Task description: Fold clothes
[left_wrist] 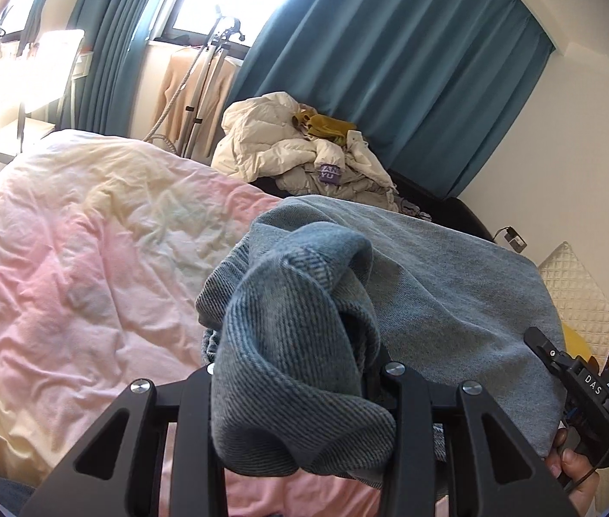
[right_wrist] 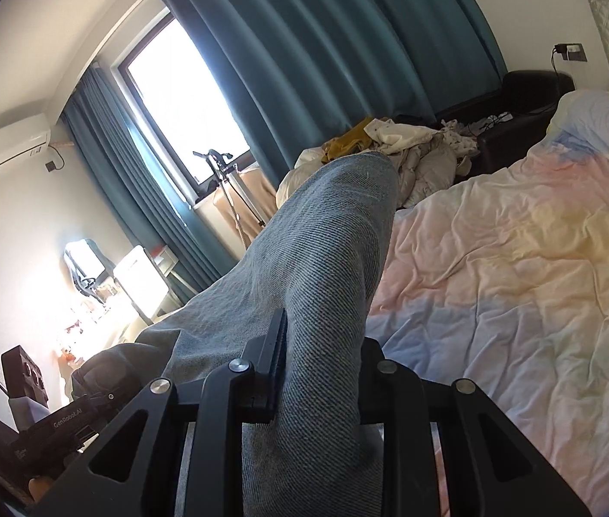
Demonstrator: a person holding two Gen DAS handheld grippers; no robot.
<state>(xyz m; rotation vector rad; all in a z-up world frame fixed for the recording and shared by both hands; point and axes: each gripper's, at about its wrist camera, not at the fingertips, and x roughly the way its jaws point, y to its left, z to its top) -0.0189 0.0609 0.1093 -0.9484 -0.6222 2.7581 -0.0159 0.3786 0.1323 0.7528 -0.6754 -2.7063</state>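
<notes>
A blue denim garment (left_wrist: pixel 433 275) is held up over the bed between both grippers. My left gripper (left_wrist: pixel 300 370) is shut on a bunched fold of it; the cloth spills over the jaws and hides the fingertips. At the lower right of the left wrist view the other gripper (left_wrist: pixel 580 392) shows with a hand (left_wrist: pixel 571 474) on it. In the right wrist view my right gripper (right_wrist: pixel 321 362) is shut on an edge of the same denim garment (right_wrist: pixel 326 232), which rises as a taut ridge ahead; its left finger (right_wrist: pixel 276 344) shows, the right one is covered.
The bed's pink, yellow and pale blue duvet (left_wrist: pixel 89 258) (right_wrist: pixel 519 258) lies wrinkled below. A heap of cream jackets and a mustard cloth (left_wrist: pixel 304 151) (right_wrist: pixel 390 146) sits on a dark sofa (right_wrist: pixel 519 103) by teal curtains (left_wrist: pixel 390 64). A garment steamer stand (left_wrist: pixel 205 86) is by the window.
</notes>
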